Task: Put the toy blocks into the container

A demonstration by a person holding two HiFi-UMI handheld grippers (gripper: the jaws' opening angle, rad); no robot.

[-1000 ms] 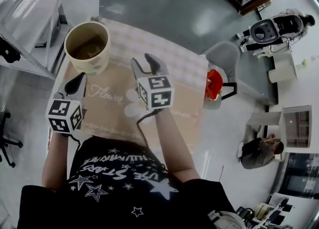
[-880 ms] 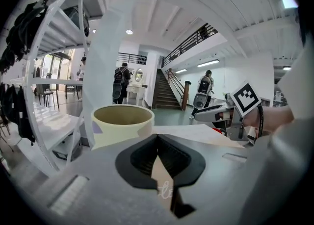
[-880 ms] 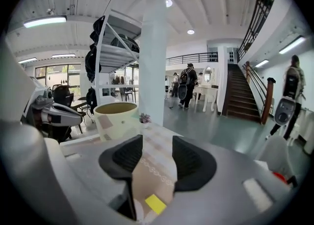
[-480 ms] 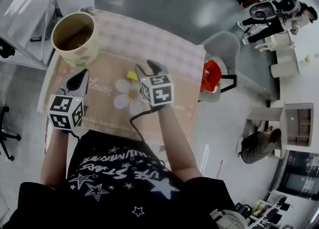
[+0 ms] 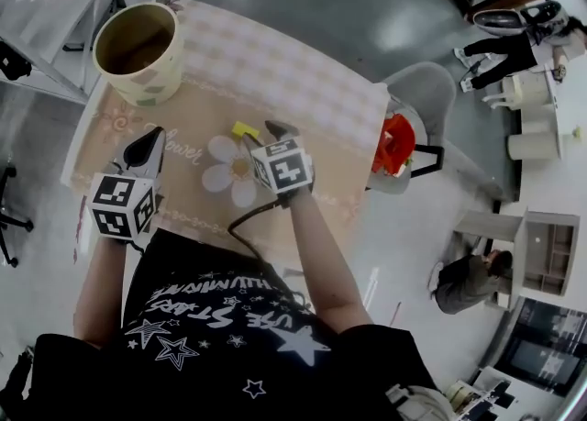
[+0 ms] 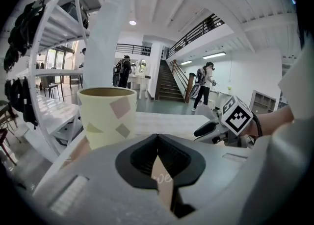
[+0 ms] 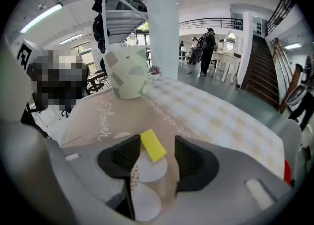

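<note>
Our right gripper (image 5: 262, 133) has just been opening its jaws. They stand wide, pads clear of the yellow block (image 7: 153, 145), which lies flat on the tablecloth (image 5: 303, 89) between their tips, closer to the left-hand jaw. Its long axis runs roughly along the gripper's pointing line, slightly skewed, so we judge a close would span its narrow width. Our left gripper (image 5: 145, 149), jaws together and empty, sits further left. At the table's far left stands the container (image 5: 151, 89).
</note>
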